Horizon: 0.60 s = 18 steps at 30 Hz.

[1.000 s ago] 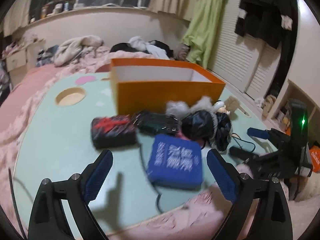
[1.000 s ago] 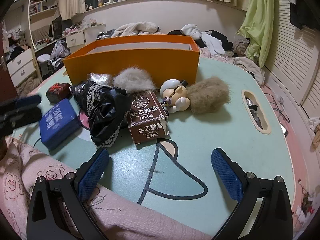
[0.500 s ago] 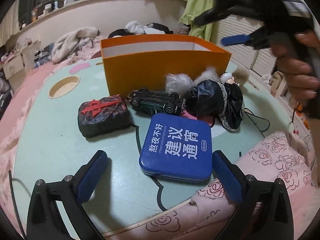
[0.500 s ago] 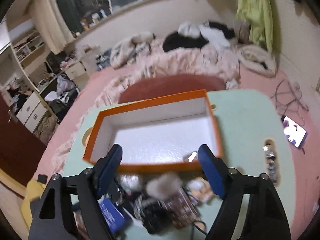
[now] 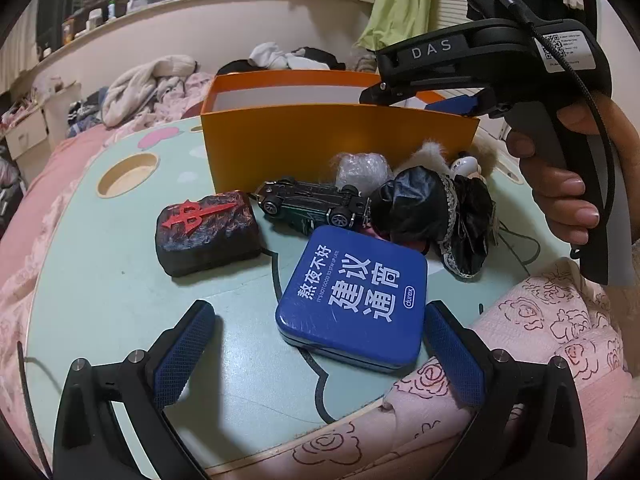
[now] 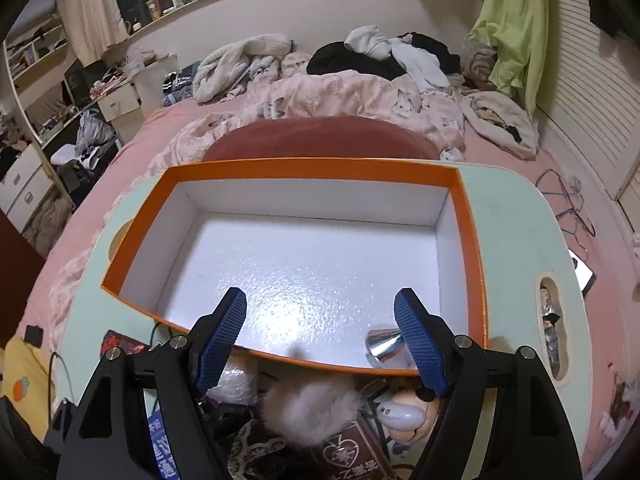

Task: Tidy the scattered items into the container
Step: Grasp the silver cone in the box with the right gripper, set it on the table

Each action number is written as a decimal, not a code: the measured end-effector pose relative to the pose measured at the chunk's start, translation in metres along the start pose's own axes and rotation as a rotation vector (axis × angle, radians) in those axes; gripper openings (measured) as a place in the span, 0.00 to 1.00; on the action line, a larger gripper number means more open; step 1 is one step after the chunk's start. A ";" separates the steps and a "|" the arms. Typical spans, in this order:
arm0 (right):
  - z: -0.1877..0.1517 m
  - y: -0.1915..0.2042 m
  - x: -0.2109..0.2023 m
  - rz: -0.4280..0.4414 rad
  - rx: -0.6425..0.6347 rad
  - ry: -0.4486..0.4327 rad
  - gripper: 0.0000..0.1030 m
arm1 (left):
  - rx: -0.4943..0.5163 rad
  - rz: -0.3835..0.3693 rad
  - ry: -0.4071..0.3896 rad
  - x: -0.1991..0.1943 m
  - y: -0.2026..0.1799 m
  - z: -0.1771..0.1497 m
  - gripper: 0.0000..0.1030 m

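An orange box (image 5: 340,148) with a white inside (image 6: 304,268) stands on the mint table (image 5: 100,280). In front of it lie a blue tin (image 5: 356,300), a dark block with a red mark (image 5: 206,232), a dark toy car (image 5: 312,204), a black lace cloth (image 5: 436,212), a bubble-wrap lump (image 5: 362,166), a furry doll (image 6: 312,408) and a brown box (image 6: 352,456). My left gripper (image 5: 316,348) is open, low before the blue tin. My right gripper (image 6: 320,332) is open above the box's near wall. A small shiny silver thing (image 6: 382,346) lies inside the box.
A pink flowered blanket (image 5: 540,340) covers the table's near right edge. The table has a round cutout (image 5: 128,170) at left and an oval slot (image 6: 552,328) at right. A bed with heaped clothes (image 6: 360,64) lies behind. A phone (image 6: 584,272) lies on the right.
My right gripper has risen from low at the table's front to above the orange box and looks down into it. My left gripper has moved closer to the blue tin.
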State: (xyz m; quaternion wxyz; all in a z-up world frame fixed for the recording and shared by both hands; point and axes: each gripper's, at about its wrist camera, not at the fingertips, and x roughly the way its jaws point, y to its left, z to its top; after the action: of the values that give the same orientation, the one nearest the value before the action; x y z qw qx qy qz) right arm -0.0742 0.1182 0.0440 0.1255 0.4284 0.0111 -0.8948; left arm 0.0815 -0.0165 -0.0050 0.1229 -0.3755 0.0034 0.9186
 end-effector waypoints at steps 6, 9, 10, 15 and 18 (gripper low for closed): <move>0.001 0.002 0.002 0.000 -0.003 0.002 0.74 | 0.000 0.000 0.000 0.000 0.000 0.000 1.00; 0.002 0.001 0.003 0.008 -0.006 0.020 0.74 | -0.001 0.000 0.000 0.000 0.000 0.000 1.00; 0.005 0.000 0.003 0.015 -0.007 0.031 0.74 | -0.001 0.000 0.000 0.000 0.000 0.000 1.00; 0.046 -0.022 0.003 0.061 -0.018 0.268 0.42 | -0.001 -0.002 -0.002 0.000 -0.001 0.001 1.00; 0.068 -0.039 0.015 0.185 0.014 0.533 0.39 | -0.001 -0.006 -0.006 0.000 -0.001 0.001 1.00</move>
State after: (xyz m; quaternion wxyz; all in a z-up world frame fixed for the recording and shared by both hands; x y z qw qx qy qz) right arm -0.1441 0.1440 0.0725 0.1964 0.6487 -0.0018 -0.7353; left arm 0.0809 -0.0152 -0.0036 0.1255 -0.3728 0.0014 0.9194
